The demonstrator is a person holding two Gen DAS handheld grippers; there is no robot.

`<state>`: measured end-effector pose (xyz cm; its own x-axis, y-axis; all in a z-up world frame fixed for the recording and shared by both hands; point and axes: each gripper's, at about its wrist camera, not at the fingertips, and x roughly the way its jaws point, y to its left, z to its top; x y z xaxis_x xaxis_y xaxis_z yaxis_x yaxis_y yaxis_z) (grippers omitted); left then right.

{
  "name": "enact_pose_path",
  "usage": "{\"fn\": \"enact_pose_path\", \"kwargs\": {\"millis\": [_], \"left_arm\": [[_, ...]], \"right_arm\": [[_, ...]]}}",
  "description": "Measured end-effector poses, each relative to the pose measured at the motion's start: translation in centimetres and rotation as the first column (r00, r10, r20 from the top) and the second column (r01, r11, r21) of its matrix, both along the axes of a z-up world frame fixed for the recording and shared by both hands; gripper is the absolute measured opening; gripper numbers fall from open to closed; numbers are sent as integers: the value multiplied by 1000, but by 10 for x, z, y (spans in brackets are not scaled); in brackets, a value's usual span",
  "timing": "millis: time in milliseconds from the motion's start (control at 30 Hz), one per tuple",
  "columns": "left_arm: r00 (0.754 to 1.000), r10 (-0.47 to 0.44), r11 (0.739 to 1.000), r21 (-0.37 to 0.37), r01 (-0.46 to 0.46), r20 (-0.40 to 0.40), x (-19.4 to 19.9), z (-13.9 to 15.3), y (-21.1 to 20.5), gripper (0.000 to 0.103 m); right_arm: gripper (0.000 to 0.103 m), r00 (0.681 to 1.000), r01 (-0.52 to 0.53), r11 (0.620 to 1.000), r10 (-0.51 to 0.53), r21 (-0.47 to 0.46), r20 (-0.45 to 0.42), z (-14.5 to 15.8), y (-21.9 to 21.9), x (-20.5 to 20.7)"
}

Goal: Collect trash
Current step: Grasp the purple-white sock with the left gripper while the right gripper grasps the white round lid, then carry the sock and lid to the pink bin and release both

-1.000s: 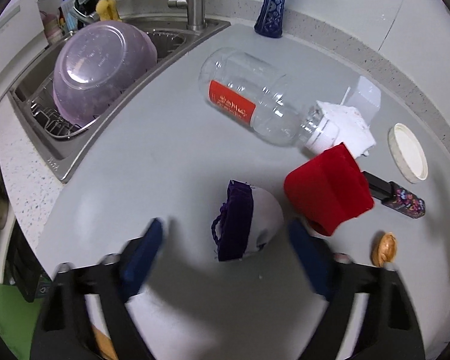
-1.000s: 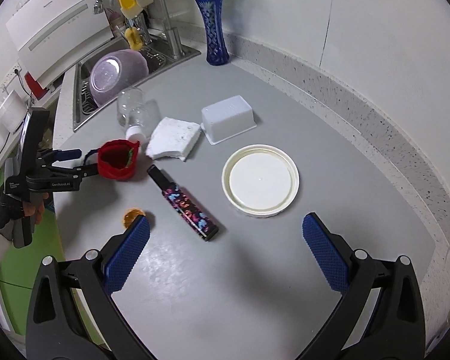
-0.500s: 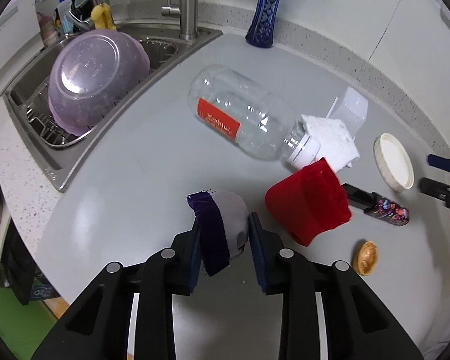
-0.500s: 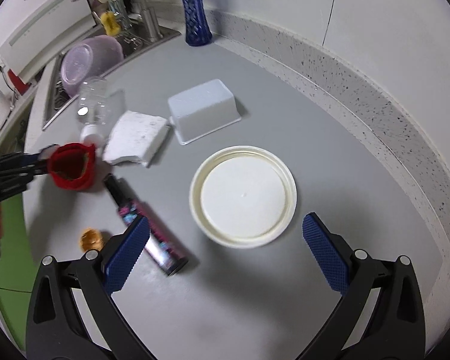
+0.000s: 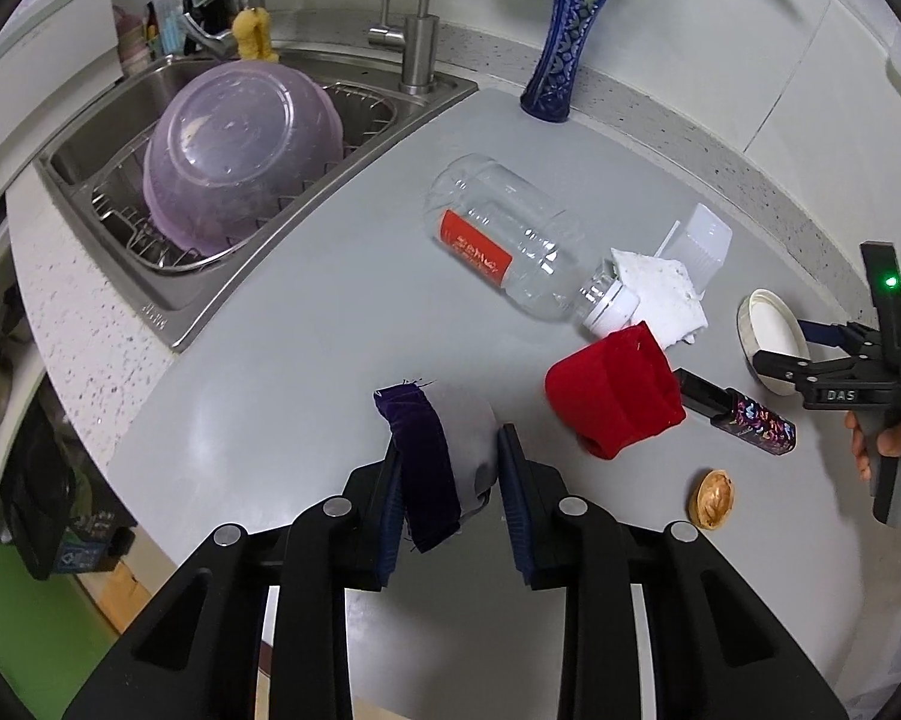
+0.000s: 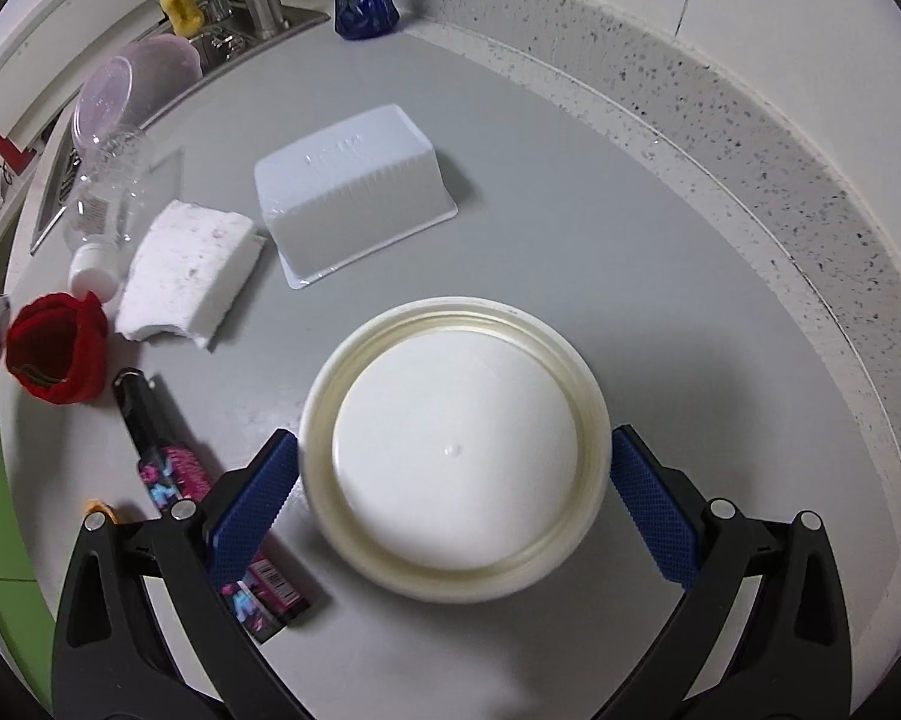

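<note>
We find the left gripper [image 5: 447, 468] now closed on the purple-and-grey pouch [image 5: 444, 450], which a second ago lay free on the desk [image 5: 282, 360] between spread jaws; we judge the first piece of trash secured and ready to lift. The right gripper [image 6: 453, 495] has come down over the white lid [image 6: 453, 450] and straddles it, jaws open, pads just beside the rim, not yet gripping. Outward from there: the red cloth cup [image 5: 615, 396] lies tipped, its contents not discernible; the clear bottle [image 5: 510, 240] on its side appears empty, capped; the white tub [image 6: 348, 180] sits inverted. The foam block [image 6: 186, 270], patterned tube [image 5: 735, 414] and nutshell [image 5: 713, 498] remain loose. The sink [image 5: 168, 306] holds an upturned purple bowl [image 5: 240, 144].
</note>
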<state>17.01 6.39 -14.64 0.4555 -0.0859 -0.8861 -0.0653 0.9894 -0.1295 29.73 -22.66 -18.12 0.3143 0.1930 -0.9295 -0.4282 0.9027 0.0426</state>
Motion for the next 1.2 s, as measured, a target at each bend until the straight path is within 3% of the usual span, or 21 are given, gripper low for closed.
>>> {"fn": "enact_pose_path", "kwargs": {"millis": [233,400,567,700,900,1200], "left_arm": [[1000,20,1000,-5,-20,3,-13,6,1,29],[999,32,999,-10,-32,18,-24,15,1,29],[996,70,998,-9,-69,52,-51,35,11,29],[987,139,990,-1,-139,80,-88,53,30,29],[957,266,963,14,-269,113,-171,82,73,29],[881,456,885,35,-463,129,-317,104,135,29]], "right_arm": [[95,1000,-13,1000,13,-2,7,-2,0,-1],[95,999,-28,999,27,16,46,16,0,-12],[95,985,-126,991,121,34,119,63,18,-46],[95,957,-248,967,233,67,175,102,52,-82],[95,869,-468,873,427,137,249,151,130,-158],[95,686,-724,664,662,187,302,184,267,-286]]}}
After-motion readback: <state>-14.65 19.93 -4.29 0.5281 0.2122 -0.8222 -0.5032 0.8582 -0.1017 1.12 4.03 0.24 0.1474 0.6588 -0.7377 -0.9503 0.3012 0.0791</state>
